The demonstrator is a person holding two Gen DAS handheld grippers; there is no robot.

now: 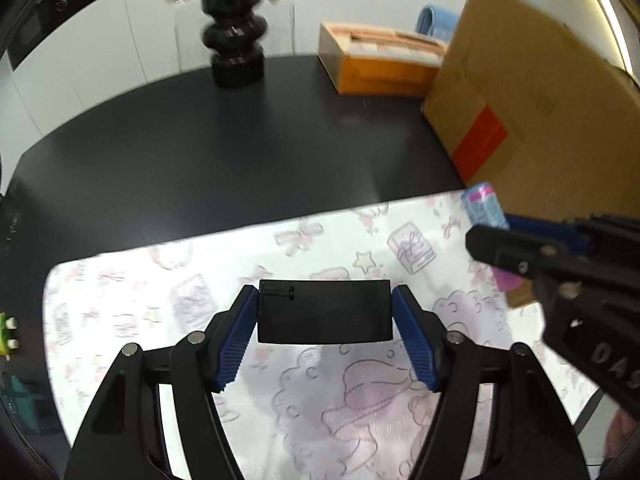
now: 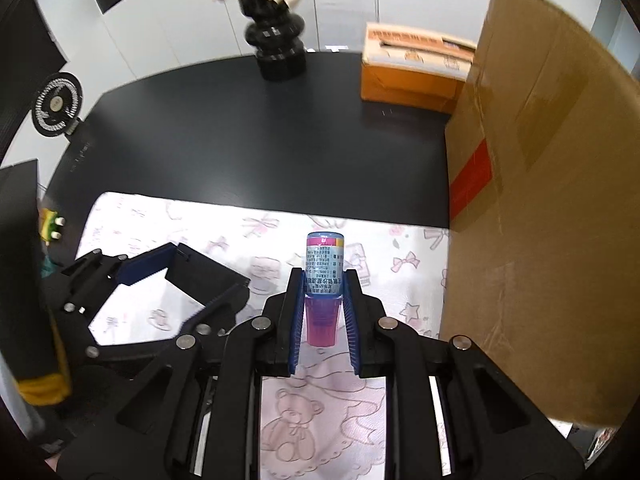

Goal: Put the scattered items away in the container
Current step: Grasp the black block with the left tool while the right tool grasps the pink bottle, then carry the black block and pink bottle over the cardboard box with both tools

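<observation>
My left gripper (image 1: 324, 298) is shut on a black rectangular box (image 1: 324, 314), held crosswise between the blue pads above the patterned cloth. My right gripper (image 2: 323, 280) is shut on a small bottle (image 2: 324, 260) with a blue printed label and a pink cap pointing back toward the camera. A large cardboard box (image 2: 540, 200) stands upright just right of it. In the left wrist view, the right gripper (image 1: 496, 226) and its bottle (image 1: 482, 204) sit against the cardboard box (image 1: 540, 100). In the right wrist view, the left gripper (image 2: 208, 276) with the black box (image 2: 200, 262) is at lower left.
A white cloth (image 2: 248, 232) with pink drawings covers the near part of a black table (image 2: 240, 132). At the back stand a black vase with pale flowers (image 2: 276, 40) and an orange tissue box (image 2: 412, 76). A green toy (image 2: 50, 224) lies at the left edge, and a small fan (image 2: 56, 106) stands beyond it.
</observation>
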